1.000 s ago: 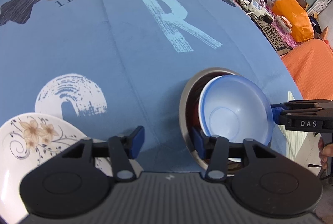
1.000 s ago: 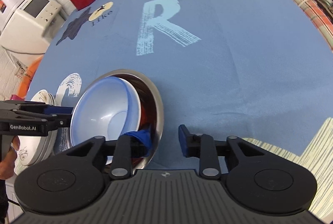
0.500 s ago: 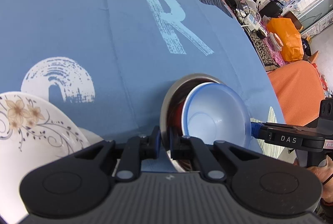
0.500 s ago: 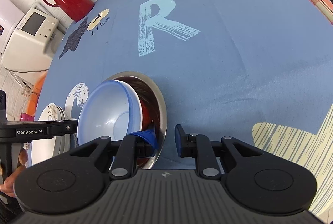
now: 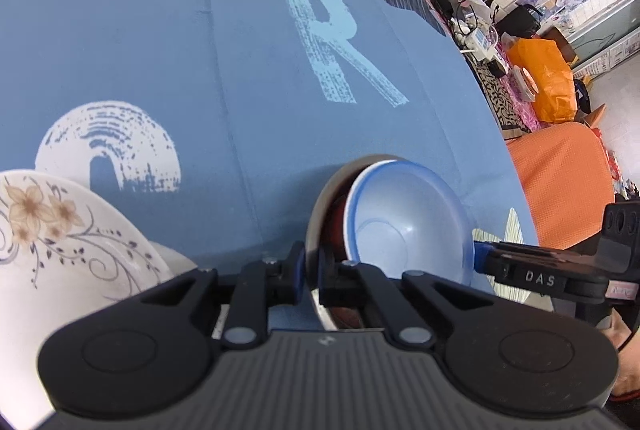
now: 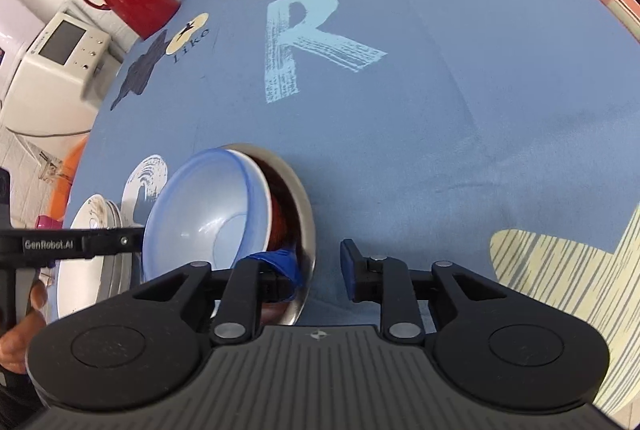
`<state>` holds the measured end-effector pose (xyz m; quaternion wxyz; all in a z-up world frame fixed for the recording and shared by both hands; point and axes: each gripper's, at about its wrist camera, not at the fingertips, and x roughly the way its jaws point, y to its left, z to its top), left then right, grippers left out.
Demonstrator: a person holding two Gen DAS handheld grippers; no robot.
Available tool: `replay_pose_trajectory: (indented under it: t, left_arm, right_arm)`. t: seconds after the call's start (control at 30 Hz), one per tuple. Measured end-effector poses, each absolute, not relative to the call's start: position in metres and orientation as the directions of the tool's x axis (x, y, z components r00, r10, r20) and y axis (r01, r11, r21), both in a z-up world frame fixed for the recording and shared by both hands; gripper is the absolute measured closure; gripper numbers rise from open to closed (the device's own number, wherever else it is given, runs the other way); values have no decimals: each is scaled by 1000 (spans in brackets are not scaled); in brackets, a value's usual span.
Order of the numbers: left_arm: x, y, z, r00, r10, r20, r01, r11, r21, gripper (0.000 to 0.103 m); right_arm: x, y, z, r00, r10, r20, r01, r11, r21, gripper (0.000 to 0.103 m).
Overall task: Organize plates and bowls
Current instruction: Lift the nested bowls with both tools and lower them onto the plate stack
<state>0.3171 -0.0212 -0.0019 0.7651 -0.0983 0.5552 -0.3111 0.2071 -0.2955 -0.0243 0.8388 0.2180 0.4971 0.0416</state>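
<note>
Nested bowls near my table edge: blue bowl point(image 5: 408, 226) tilted inside a red bowl point(image 5: 338, 218) inside the steel bowl point(image 5: 316, 242). My left gripper point(image 5: 311, 266) pinches the steel rim; my right gripper point(image 6: 318, 266) is spread wide, straddling the opposite rim. I judge the steel stiff and slippery, the stack liable to shift; rims offer the best hold.
</note>
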Motion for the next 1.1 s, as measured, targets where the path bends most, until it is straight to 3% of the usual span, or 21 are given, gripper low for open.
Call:
replay_pose_trajectory:
  t: [0.17,0.33,0.47,0.53,0.77,1.1]
  left_arm:
    - [308,-23,1,205,-571,-795,414,787,-458,103]
    - [307,-24,0,220,-562,-797,421,792,-442,103]
    - [307,-23,0,223,-570,-791,398,794,-460,103]
    - [309,-24,0,221,-575,-788,379,795,-474,103]
    - [311,-30,4,226,-553,-802,369,810,-455,103]
    - [315,-13,29,305,-558,-771,376,815,-441,103]
  right_arm:
    - [207,-292,-25,515,248,-821,136,922,364,84]
    - [205,-294,-27,508,246,-825,156,916,370,82]
    - [197,-292,-27,520,277,-808,164,896,413,96]
    - [195,-290,-26,510,281,-813,176,891,419,98]
    - [194,-290,-24,490,303,-817,233,858,458,99]
    - [206,-274,-6,519,312,-796,181,869,460,100]
